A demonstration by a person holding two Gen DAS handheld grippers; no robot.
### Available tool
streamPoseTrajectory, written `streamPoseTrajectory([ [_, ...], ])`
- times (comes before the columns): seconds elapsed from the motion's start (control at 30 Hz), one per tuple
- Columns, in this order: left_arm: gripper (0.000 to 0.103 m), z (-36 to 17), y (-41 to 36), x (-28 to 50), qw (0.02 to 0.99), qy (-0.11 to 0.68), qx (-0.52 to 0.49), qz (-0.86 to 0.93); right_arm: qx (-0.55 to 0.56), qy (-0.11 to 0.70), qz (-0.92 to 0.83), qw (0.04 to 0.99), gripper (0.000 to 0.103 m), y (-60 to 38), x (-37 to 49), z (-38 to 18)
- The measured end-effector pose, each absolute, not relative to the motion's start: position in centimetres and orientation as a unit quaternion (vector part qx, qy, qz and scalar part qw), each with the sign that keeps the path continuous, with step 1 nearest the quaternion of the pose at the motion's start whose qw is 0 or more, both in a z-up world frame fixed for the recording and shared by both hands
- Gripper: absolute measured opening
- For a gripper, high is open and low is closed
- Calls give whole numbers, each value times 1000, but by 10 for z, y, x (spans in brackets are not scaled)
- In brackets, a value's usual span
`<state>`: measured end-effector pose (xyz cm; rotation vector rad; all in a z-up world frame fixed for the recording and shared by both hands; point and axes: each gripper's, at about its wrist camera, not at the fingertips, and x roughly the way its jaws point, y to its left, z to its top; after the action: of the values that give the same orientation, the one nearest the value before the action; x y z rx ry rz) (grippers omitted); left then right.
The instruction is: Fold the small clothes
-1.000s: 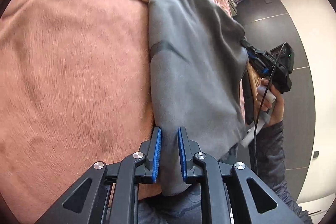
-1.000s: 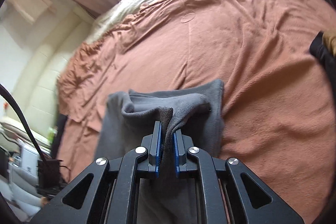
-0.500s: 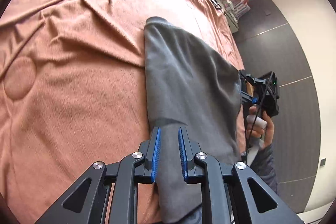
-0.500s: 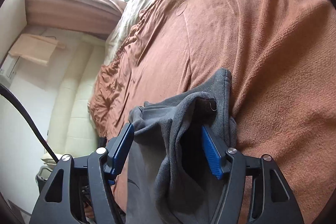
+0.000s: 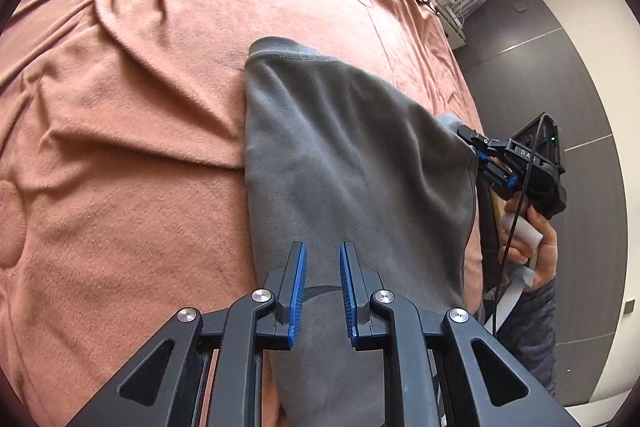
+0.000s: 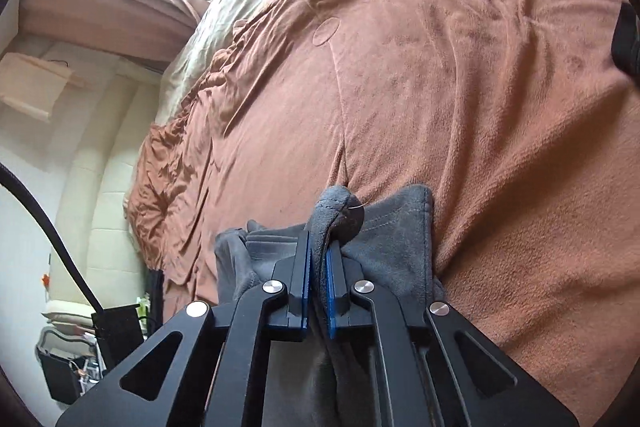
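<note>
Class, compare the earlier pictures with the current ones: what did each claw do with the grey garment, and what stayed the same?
The right claw, shut on a fold of the grey garment a second ago, opened wide half a second ago and is now shut on a bunched edge again. The left claw kept its narrow gap over the garment's near end without visibly clamping it. The garment stayed on the brown blanket.

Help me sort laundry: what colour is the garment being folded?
Plain grey fleece garment, with no pattern; it shows best in the left wrist view.
</note>
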<state>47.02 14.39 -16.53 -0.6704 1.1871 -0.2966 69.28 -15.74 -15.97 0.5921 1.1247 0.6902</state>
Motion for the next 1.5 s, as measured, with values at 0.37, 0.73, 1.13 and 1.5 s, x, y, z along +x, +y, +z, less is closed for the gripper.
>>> streamPoseTrajectory([
  [0.37,17,-164,136,489,786,543,-273,-118,218,433,313,817,0,-192,647,-134],
  [0.73,17,-178,137,515,789,559,-239,-84,174,457,262,832,0,-175,648,-144],
  [1.13,17,-162,120,554,808,546,-201,-95,172,493,227,822,10,-153,669,-147],
  [1.5,17,-158,91,583,817,540,-166,-117,101,496,274,818,61,-153,634,-129],
])
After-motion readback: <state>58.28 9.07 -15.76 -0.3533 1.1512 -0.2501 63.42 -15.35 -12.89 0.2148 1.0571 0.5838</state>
